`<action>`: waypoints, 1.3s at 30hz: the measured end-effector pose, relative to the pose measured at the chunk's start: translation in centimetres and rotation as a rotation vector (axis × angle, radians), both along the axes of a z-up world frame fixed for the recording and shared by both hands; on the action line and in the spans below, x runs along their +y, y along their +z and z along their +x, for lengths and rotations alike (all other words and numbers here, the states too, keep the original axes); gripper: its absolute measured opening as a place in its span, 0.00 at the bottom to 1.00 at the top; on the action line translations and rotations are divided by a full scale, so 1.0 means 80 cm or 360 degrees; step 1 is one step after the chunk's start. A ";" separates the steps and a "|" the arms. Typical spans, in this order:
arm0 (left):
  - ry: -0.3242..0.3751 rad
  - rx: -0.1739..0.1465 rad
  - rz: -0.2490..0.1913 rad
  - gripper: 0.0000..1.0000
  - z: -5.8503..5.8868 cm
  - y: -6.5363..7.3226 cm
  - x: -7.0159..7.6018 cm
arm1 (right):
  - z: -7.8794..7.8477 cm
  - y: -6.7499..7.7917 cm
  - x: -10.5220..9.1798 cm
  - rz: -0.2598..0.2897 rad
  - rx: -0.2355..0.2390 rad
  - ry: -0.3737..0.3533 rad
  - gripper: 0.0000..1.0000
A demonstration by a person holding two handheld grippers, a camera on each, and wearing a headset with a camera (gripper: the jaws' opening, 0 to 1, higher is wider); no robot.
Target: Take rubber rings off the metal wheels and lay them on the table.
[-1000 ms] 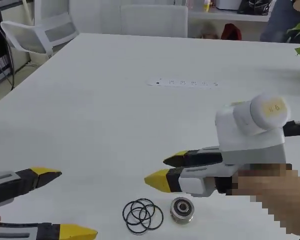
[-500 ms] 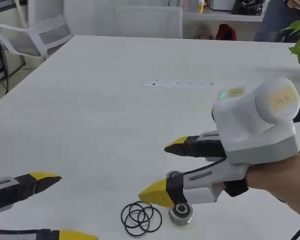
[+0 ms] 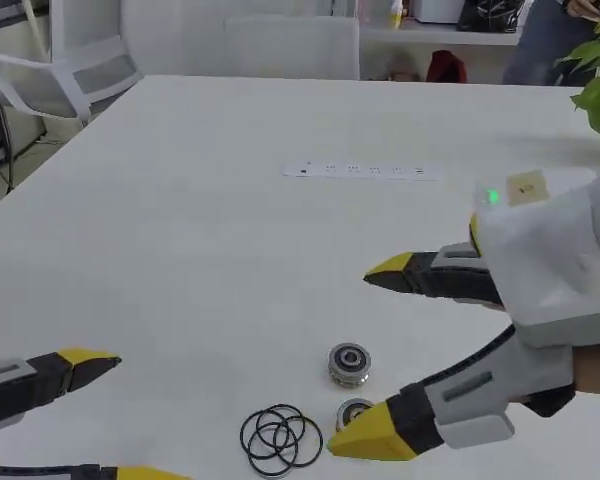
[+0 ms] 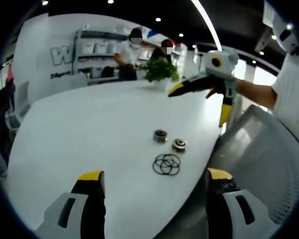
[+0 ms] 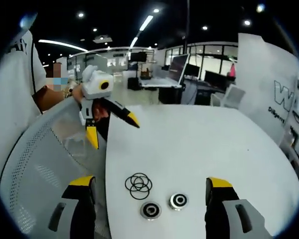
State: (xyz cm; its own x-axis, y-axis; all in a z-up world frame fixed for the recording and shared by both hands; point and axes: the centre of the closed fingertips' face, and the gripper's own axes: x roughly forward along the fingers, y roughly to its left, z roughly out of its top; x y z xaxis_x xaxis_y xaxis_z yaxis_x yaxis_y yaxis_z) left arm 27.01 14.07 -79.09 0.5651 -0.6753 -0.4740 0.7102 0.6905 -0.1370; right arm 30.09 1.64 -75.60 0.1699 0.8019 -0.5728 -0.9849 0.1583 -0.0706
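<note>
— The rubber rings point(image 3: 280, 438) are thin black loops, a handful of them, overlapping in one flat cluster on the white table point(image 3: 210, 220) near its front edge.
— Just beside them is a metal wheel point(image 3: 354, 410), silvery with a dark hub, half hidden behind a yellow jaw tip. The second wheel point(image 3: 349, 363) lies just behind it, clear of the rings.
— The right gripper point(image 4: 196, 108) hangs above the table by the wheels, jaws spread wide, nothing in them.
— The left gripper point(image 5: 114, 133) is well off to the side, also wide and empty.
</note>
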 end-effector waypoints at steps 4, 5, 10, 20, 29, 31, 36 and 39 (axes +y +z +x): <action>-0.0008 -0.0002 0.0006 0.84 0.000 0.000 0.000 | 0.002 -0.003 -0.021 -0.0030 -0.0038 -0.0046 0.98; -0.0009 -0.0004 0.0005 0.85 0.000 0.000 -0.001 | 0.002 -0.003 -0.025 -0.0028 -0.0040 -0.0060 0.99; -0.0019 -0.0003 0.0004 0.85 0.000 0.000 -0.002 | 0.002 0.002 -0.046 0.0033 -0.0024 -0.0161 0.99; -0.0010 0.0001 0.0003 0.85 -0.001 0.000 -0.001 | 0.008 0.009 -0.071 0.0304 0.0086 -0.0426 0.99; -0.0005 0.0010 0.0006 0.84 -0.001 -0.001 -0.001 | 0.010 -0.009 -0.100 0.0365 0.0126 -0.0619 0.99; -0.0004 0.0013 0.0008 0.84 -0.001 -0.001 -0.001 | 0.010 -0.012 -0.106 0.0372 0.0132 -0.0647 0.99; -0.0010 0.0018 0.0023 0.84 -0.002 -0.003 -0.001 | 0.010 -0.024 -0.121 0.0353 0.0154 -0.0725 0.99; 0.0002 0.0021 0.0015 0.84 -0.001 -0.002 0.000 | 0.007 -0.033 -0.127 0.0351 0.0188 -0.0759 0.99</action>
